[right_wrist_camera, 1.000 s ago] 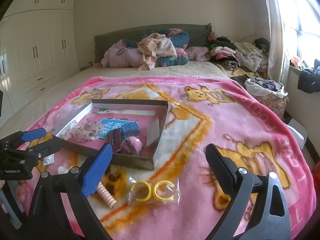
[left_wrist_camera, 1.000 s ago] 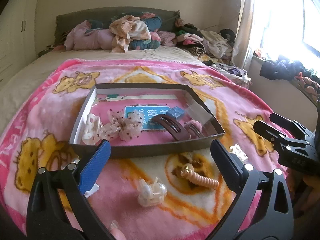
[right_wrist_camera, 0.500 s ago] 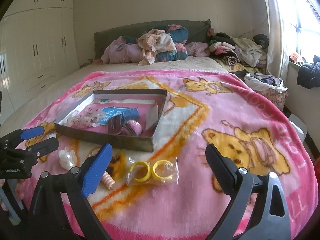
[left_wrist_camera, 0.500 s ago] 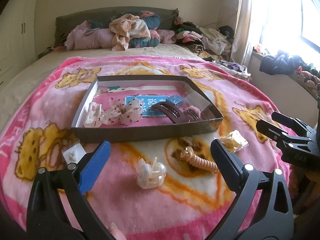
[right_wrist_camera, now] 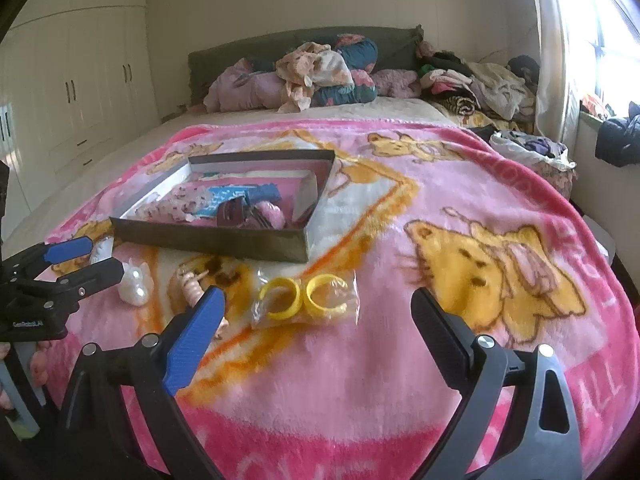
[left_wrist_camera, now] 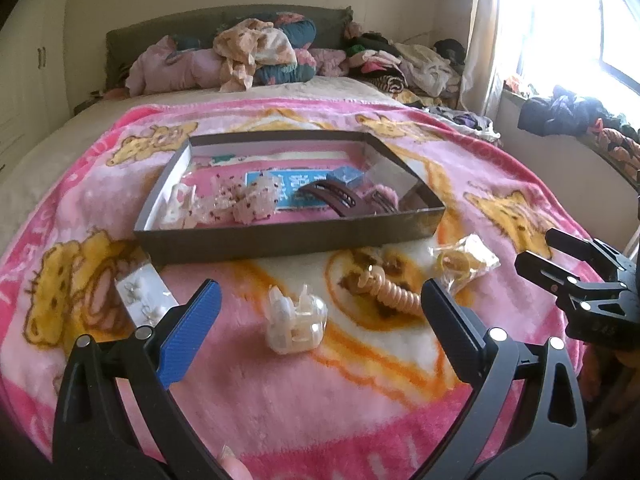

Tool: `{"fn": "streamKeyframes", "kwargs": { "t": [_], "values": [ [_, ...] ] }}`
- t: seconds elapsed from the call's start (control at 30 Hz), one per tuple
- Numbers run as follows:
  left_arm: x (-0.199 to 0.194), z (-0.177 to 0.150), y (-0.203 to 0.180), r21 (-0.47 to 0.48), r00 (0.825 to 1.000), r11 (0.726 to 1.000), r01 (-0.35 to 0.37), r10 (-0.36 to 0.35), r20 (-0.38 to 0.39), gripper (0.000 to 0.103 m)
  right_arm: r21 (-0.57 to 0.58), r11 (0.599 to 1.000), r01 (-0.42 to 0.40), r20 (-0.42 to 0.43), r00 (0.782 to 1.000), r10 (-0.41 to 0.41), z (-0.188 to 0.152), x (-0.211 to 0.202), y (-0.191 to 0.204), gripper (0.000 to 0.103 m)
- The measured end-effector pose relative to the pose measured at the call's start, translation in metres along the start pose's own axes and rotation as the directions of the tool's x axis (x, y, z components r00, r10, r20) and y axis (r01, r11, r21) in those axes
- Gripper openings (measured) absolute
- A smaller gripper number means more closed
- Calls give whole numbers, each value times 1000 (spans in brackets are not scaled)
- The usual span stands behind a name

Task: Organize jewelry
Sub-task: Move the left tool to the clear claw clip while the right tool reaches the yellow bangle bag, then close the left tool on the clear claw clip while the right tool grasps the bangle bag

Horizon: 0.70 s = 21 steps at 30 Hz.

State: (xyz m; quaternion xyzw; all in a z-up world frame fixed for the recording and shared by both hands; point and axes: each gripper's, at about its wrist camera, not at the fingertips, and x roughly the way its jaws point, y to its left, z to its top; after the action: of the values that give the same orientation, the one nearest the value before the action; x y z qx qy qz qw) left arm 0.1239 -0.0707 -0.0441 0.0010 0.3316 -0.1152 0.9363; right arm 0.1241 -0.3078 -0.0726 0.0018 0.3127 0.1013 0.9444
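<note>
A shallow grey box (left_wrist_camera: 280, 238) (right_wrist_camera: 224, 240) lies on the pink blanket and holds several hair clips and a blue card. In front of it lie a pearly white claw clip (left_wrist_camera: 296, 322) (right_wrist_camera: 136, 282), a peach spiral hair tie (left_wrist_camera: 394, 288) (right_wrist_camera: 192, 282), a clear bag of yellow rings (right_wrist_camera: 308, 294) (left_wrist_camera: 464, 262) and a small bag of earrings (left_wrist_camera: 144, 298). My left gripper (left_wrist_camera: 318, 316) is open, just above the claw clip. My right gripper (right_wrist_camera: 316, 324) is open, low over the blanket just in front of the ring bag.
The pink bear-print blanket (right_wrist_camera: 460, 208) covers a bed with piled clothes (left_wrist_camera: 256, 52) at the headboard. A window sill with dark clothes (left_wrist_camera: 568, 114) is on the right, white wardrobes (right_wrist_camera: 72, 80) on the left. A fingertip (left_wrist_camera: 236, 466) shows at the bottom edge.
Both grippers have pulled back from the box and risen, so the loose items in front of it now sit between the fingers. Both stay open.
</note>
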Motion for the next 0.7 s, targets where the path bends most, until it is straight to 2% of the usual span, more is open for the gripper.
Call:
{"fn": "streamKeyframes", "kwargs": {
  "t": [0.4, 0.7],
  "values": [
    [23, -15, 14, -27, 998, 999, -20, 18, -56, 91, 56, 998, -10, -85, 996, 15, -10, 37, -14, 92],
    [37, -19, 16, -35, 997, 999, -14, 11, -75, 91, 108, 993, -46, -134, 989, 61, -7, 72, -17, 91]
  ]
}}
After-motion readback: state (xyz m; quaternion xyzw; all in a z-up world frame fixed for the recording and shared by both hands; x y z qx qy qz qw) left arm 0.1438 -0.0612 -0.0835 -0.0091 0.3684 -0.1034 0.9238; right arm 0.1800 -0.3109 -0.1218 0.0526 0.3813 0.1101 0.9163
